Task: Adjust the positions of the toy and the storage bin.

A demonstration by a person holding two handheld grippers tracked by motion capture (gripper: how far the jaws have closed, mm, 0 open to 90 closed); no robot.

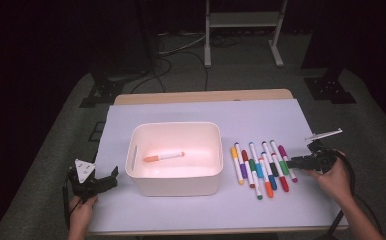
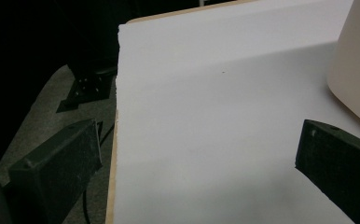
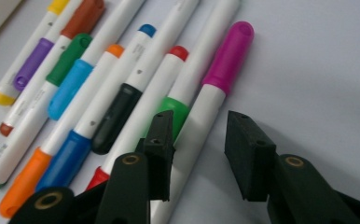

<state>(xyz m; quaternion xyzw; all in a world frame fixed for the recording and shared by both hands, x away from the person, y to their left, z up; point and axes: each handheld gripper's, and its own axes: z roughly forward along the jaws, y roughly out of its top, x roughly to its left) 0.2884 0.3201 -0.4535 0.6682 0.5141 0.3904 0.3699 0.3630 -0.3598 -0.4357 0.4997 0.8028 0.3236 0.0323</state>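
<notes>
Straddling the magenta-capped marker (image 3: 206,100), the right gripper (image 3: 199,140) keeps its jaws spread either side of the white barrel, not yet pinching it. That marker lies at the outer end of a row of markers (image 1: 261,167), just right of the white bin (image 1: 175,159), which holds an orange-capped marker (image 1: 164,156). Left of the bin, the left gripper (image 1: 101,181) rests with jaws wide apart over the white mat (image 2: 206,140).
</notes>
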